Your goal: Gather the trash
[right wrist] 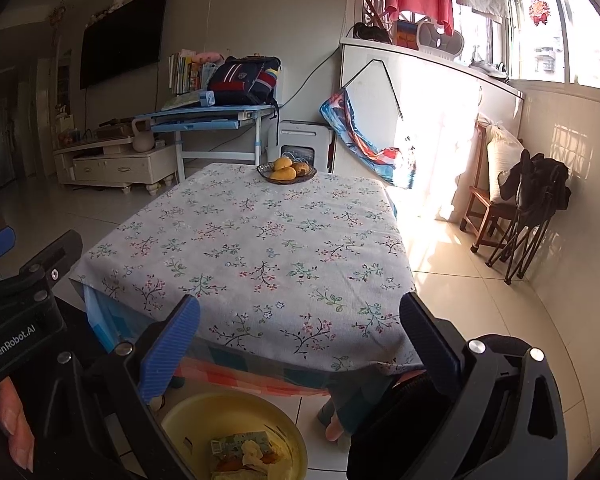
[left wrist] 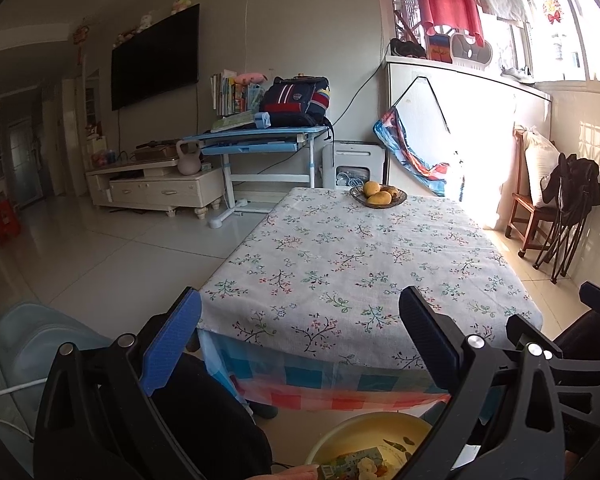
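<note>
We find the trash (right wrist: 244, 450) in a round yellow basin (right wrist: 188, 412) on the tiled floor, just in front of the bench (right wrist: 240, 240) and below its near edge. It comprises a flat printed carton, a crumpled pale scrap and some orange peel-like pieces, heaped together at the basin's bottom. The same basin (left wrist: 352, 432) shows in the left wrist view, partly cut off by the frame.

The left gripper (left wrist: 300, 340) has its jaws wide apart with nothing between them; its fingers are black with ribbed blue pads. The right gripper (right wrist: 300, 344) is likewise spread and empty.

The bench is rectangular, covered by a grey cloth with a floral sprig print, over a checked blue and orange underlay hanging at the near edge. At its far end stands a shallow dark bowl (right wrist: 287, 172) holding rounded yellow fruit.

Beyond, we note a blue desk (left wrist: 260, 140) carrying a backpack, and a wooden chair (right wrist: 488, 208) by the sunlit window wall.
</note>
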`<state>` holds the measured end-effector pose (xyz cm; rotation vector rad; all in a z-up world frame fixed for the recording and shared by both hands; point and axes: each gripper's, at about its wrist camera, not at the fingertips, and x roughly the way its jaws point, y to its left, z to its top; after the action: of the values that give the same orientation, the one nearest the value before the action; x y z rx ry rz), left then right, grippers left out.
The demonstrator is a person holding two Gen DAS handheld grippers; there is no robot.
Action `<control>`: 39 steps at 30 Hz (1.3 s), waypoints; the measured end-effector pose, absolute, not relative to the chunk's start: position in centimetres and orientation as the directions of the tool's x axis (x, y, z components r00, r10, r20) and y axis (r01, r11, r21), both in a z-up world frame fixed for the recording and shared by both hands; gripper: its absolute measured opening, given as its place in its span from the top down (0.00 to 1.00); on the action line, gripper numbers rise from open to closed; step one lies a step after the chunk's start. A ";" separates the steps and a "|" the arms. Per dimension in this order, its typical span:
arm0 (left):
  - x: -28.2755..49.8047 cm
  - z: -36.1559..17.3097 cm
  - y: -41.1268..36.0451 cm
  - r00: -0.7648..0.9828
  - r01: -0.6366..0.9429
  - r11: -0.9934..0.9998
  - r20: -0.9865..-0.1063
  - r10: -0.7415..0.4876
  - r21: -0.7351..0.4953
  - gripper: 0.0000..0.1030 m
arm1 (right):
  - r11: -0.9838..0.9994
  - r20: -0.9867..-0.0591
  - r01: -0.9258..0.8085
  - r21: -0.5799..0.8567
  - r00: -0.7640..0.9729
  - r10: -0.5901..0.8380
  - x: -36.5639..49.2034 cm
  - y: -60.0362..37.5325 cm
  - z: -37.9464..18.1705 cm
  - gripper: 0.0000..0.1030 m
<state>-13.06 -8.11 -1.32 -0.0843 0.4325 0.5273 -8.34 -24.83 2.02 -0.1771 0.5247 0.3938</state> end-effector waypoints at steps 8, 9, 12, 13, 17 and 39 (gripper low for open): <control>-13.0 -1.3 -8.3 0.777 -0.499 0.866 -0.426 0.464 0.031 0.07 | 0.908 -0.529 -0.414 -0.069 0.787 0.318 -8.2 -24.6 1.8 0.07; -13.1 -1.2 -8.2 0.776 -0.501 0.865 -0.426 0.465 0.032 0.07 | 0.907 -0.530 -0.415 -0.070 0.786 0.318 -8.2 -24.6 1.8 0.07; -13.1 -1.2 -8.1 0.771 -0.507 0.861 -0.429 0.471 0.034 0.07 | 0.905 -0.534 -0.419 -0.072 0.783 0.320 -8.2 -24.4 1.7 0.07; -13.1 -1.1 -8.1 0.770 -0.509 0.860 -0.430 0.472 0.034 0.07 | 0.905 -0.535 -0.420 -0.074 0.782 0.319 -8.2 -24.3 1.7 0.07; -13.2 -1.1 -7.9 0.767 -0.511 0.859 -0.432 0.474 0.034 0.07 | 0.903 -0.537 -0.422 -0.079 0.781 0.318 -8.3 -24.2 1.6 0.07; -13.5 -1.0 -8.6 0.768 -0.504 0.861 -0.422 0.482 0.066 0.07 | 0.902 -0.547 -0.422 -0.090 0.778 0.309 -8.3 -23.8 1.4 0.07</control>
<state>-13.50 -8.56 -1.02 -0.0521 0.4435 0.5357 -8.32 -23.84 1.36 -0.2129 0.5526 0.3987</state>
